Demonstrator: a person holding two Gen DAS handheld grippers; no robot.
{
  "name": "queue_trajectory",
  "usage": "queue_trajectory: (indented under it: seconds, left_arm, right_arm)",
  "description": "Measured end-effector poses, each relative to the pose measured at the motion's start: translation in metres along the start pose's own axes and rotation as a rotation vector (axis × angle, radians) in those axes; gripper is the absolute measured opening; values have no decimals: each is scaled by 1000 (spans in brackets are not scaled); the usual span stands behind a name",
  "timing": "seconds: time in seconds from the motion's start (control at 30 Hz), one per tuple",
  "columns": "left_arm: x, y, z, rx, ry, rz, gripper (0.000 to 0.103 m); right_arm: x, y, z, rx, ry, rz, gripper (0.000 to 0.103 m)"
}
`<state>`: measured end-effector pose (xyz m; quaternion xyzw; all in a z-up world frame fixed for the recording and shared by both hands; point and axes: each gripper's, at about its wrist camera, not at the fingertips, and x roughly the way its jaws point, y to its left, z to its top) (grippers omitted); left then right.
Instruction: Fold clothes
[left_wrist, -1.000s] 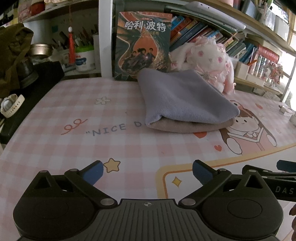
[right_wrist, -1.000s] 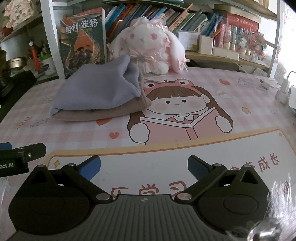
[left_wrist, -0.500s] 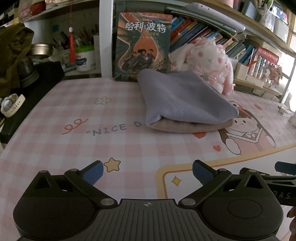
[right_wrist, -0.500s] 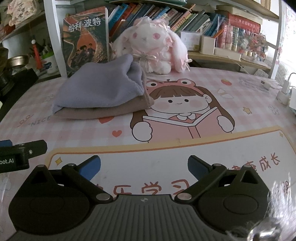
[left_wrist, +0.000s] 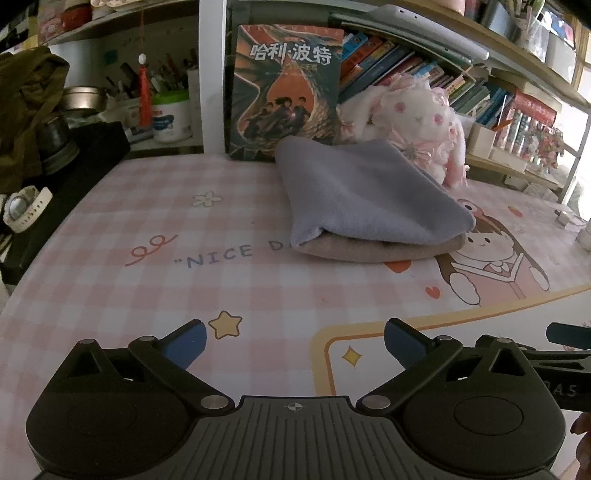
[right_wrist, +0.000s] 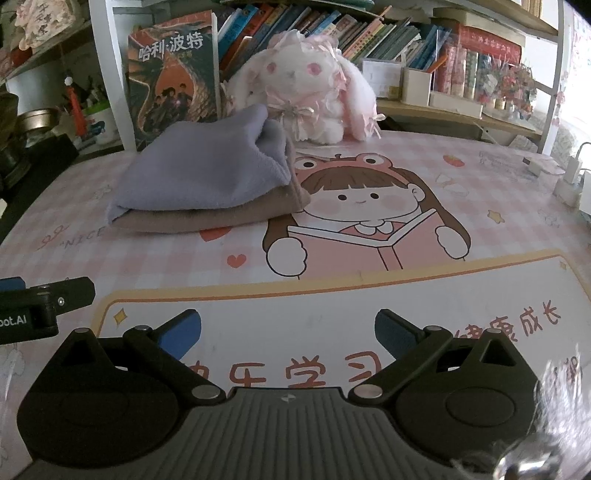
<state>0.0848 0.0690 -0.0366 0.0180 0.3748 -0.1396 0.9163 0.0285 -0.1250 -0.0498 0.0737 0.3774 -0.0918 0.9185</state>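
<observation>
folding looks done: purple cloth (left_wrist: 369, 195) sits folded on tan cloth (left_wrist: 380, 249) mid tabletop (left_wrist: 147, 295), left gripper (left_wrist: 295, 339) & right gripper (right_wrist: 288, 332) both spread apart, empty, well back; next prob. nothing but checking stack.

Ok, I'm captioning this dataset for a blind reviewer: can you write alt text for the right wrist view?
A folded lilac cloth lies on a folded tan cloth on a pink checked cartoon desk mat, untouched. The open right gripper is empty in the foreground; a white plush rabbit and an upright book stand behind.
</observation>
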Motion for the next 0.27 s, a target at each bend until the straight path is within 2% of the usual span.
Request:
queue_trajectory:
  seconds: [0.27]
  left_arm:
    - [3, 1, -1, -16, 23, -14, 103]
  right_arm:
    - [0, -1, 0, -1, 1, 2, 101]
